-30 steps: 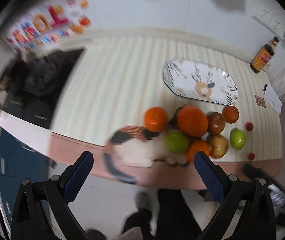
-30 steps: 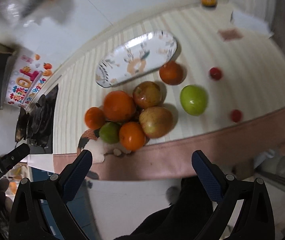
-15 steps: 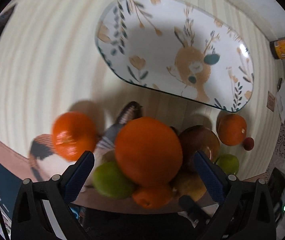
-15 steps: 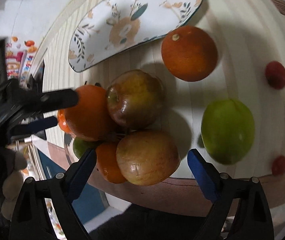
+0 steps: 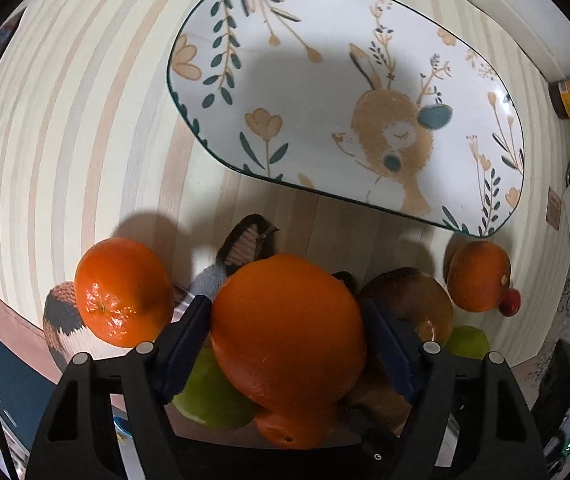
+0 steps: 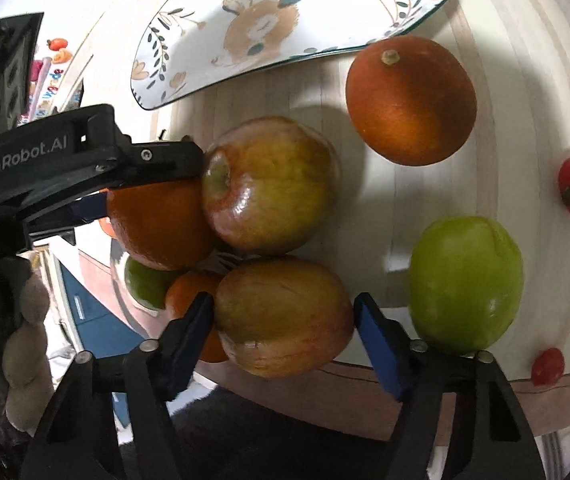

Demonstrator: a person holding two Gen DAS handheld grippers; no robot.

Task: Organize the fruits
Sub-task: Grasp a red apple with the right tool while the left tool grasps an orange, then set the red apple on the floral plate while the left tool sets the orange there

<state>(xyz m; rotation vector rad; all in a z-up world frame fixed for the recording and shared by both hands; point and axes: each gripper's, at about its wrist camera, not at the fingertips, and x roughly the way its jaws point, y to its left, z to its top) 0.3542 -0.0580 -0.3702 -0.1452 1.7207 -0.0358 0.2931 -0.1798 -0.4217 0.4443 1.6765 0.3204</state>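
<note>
Fruit pile at tabletop [image 5: 65,120] edge. Left tool [image 5: 287,336], jaws just closing, pinches large orange [image 5: 289,340] across its middle; right tool [image 6: 285,320] likewise pinches nearest apple [image 6: 283,316]. Both likely firm, smooth, roll-prone; plate [image 5: 325,60] lies beyond.

Striped tabletop [image 5: 65,128] (pale wall [image 5: 525,20] behind), blue cabinet [image 6: 89,312] below
</note>
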